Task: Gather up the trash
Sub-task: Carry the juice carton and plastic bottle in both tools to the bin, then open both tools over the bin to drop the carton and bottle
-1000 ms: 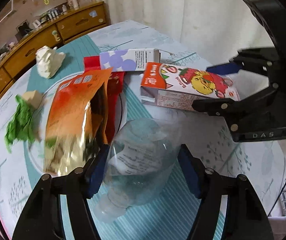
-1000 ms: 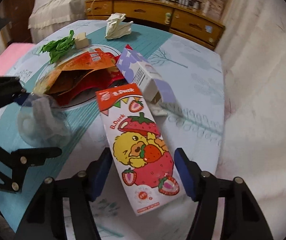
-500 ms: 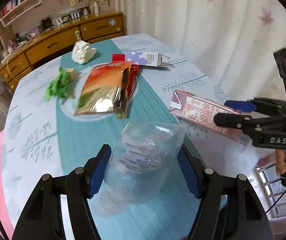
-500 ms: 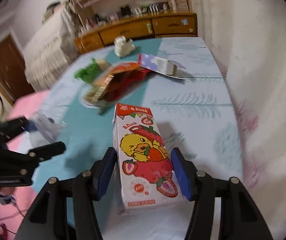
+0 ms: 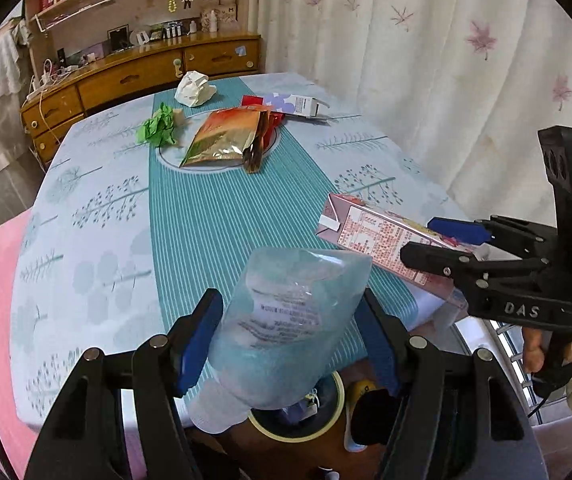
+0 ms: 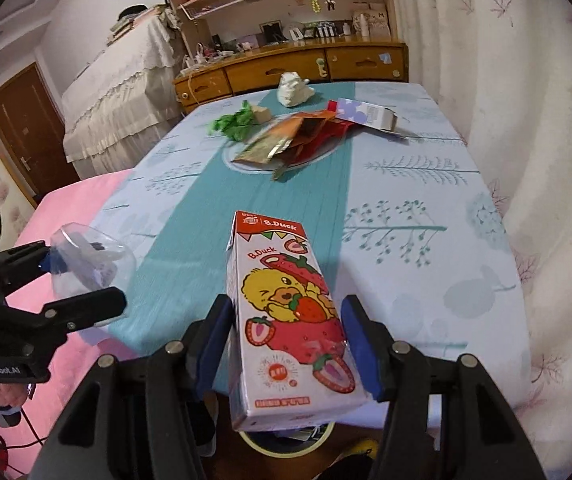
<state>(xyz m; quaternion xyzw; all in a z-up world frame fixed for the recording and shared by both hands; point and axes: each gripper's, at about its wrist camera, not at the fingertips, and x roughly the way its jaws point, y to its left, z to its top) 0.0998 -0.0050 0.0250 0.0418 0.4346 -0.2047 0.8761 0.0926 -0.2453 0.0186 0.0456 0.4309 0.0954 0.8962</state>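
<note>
Left gripper [image 5: 288, 338]: closed on a clear plastic bottle [image 5: 286, 328], held past the near table edge, above a bin [image 5: 296, 426] on the floor.
Right gripper [image 6: 288, 340]: clamped on a strawberry carton [image 6: 286, 312], also at the near edge.
Table [image 6: 426, 240]: blue cloth with tree print.
Far end: foil bags [image 5: 226, 136] on a plate [image 5: 166, 158], green wrapper [image 5: 158, 130] left, white paper wad [image 5: 194, 88] beyond, purple carton [image 5: 294, 104] right.
</note>
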